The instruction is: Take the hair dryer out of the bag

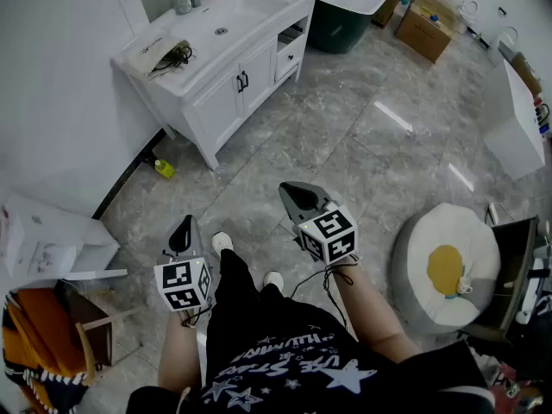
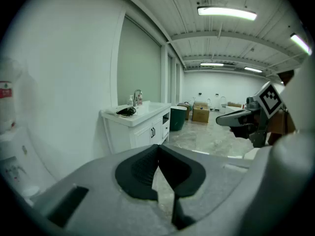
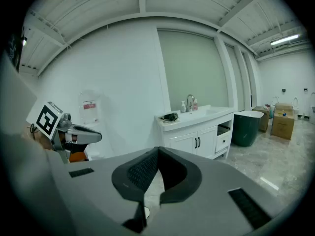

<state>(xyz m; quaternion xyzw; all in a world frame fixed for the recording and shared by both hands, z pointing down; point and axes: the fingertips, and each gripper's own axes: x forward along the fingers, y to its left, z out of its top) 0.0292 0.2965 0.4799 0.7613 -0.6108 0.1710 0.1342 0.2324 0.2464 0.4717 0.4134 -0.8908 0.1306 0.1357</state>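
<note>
At the end of the white table (image 1: 216, 34) away from the tap, close to its corner: a pale, crumpled bag (image 1: 153, 52) with the dark, corded hair dryer (image 1: 179, 55) at its mouth. Not to be told whether fully inside. Further along the smooth top, a sunken rectangular basin (image 1: 231, 11), with small bottles (image 1: 183, 0) beside the tap at the back edge. Below, panelled white doors with dark handles and a drawer (image 1: 289, 56) standing ajar, contents out of sight. Just past the table's far end, a dark green bin (image 1: 338, 26), and beyond it brown cardboard boxes (image 1: 427, 22). On the glossy, grey-veined floor (image 1: 345, 145), a small yellow bottle (image 1: 163, 168) near the wall. Left tongs (image 1: 183, 229) and right tongs (image 1: 297, 195) both pressed together, pinching nothing, held over the floor well apart from the table.
</note>
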